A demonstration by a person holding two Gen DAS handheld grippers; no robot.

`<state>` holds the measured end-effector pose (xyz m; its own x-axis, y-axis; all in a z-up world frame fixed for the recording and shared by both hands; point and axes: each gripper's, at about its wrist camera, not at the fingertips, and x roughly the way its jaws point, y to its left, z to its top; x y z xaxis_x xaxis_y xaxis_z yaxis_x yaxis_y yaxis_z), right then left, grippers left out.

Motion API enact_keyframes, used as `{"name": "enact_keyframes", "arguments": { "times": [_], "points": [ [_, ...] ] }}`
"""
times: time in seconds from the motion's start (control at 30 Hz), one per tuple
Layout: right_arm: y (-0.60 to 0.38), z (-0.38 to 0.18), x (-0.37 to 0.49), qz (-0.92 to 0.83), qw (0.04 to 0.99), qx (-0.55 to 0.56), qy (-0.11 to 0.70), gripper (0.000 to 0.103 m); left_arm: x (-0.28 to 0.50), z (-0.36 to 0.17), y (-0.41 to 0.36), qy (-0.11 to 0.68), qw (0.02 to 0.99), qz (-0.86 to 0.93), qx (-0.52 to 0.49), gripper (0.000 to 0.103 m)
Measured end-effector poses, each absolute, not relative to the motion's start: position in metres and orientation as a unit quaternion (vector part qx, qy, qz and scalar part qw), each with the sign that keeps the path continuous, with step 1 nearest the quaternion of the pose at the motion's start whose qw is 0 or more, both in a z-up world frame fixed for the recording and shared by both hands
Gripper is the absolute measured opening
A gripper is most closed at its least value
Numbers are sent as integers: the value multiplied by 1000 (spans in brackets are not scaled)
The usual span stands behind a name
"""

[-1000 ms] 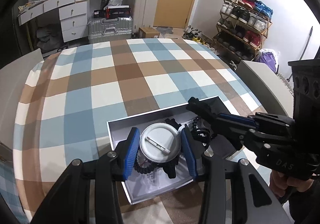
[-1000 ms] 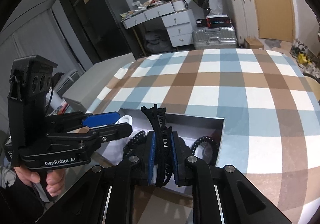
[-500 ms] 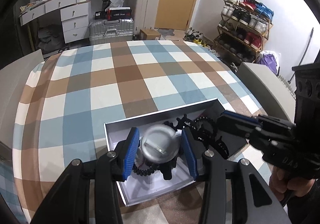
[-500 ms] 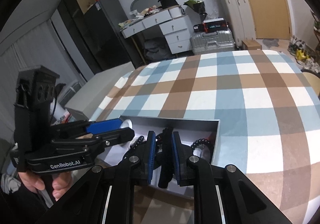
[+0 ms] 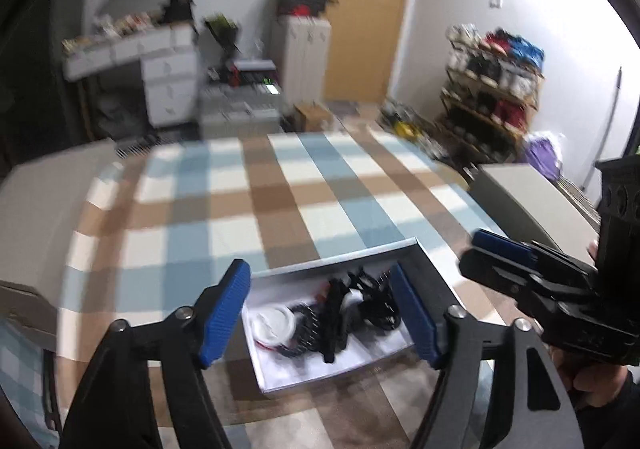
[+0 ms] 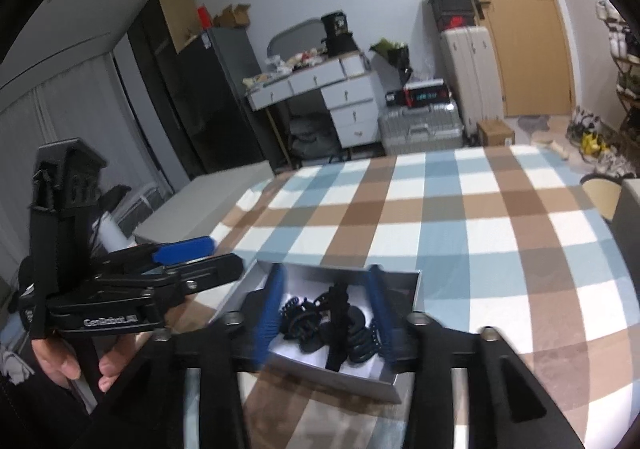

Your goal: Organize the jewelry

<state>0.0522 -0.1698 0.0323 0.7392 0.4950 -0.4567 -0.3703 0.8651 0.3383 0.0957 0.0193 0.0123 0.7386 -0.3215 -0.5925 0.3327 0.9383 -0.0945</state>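
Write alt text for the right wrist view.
An open hand-held gripper hangs over a white box of black jewelry on a checked tablecloth. A second hand-held gripper is at left.

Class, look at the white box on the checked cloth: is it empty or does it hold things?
It holds things. The white box contains a round white piece and tangled black items.

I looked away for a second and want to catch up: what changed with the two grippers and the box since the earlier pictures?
Both let go. The left gripper held the round white badge; its jaws have just been opening and the badge lies in the grey box. The right gripper gripped the black hair clip; its jaws have just been opening too, and the clip rests among the black pieces. Both grippers drew up and back. The box stayed on the checked cloth.
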Motion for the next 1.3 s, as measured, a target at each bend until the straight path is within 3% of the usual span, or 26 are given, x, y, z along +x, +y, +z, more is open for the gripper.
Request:
{"name": "enact_keyframes", "arguments": {
  "times": [0.03, 0.13, 0.17, 0.23, 0.3, 0.9, 1.3],
  "points": [
    [-173, 36, 46, 227, 932, 118, 255, 74, 92, 16, 20, 302, 939, -166, 12, 84],
    [-180, 46, 33, 214, 947, 119, 207, 86, 75, 30, 24, 232, 965, -122, 25, 92],
    [-181, 48, 30, 213, 950, 118, 197, 91, 72, 32, 25, 218, 969, -109, 25, 102],
    [-181, 53, 24, 203, 956, 111, 180, 93, 68, 33, 29, 200, 975, -94, 20, 102],
    [-180, 54, 18, 192, 961, 102, 168, 102, 68, 31, 31, 197, 977, -83, 16, 102],
    [-160, 5, -14, 178, 974, 11, 141, 103, 36, -20, 53, 115, 993, -15, -15, 102],
    [-160, -7, -14, 164, 976, -11, 143, 103, 40, -36, 50, 146, 989, -13, -6, 102]
  ]
}}
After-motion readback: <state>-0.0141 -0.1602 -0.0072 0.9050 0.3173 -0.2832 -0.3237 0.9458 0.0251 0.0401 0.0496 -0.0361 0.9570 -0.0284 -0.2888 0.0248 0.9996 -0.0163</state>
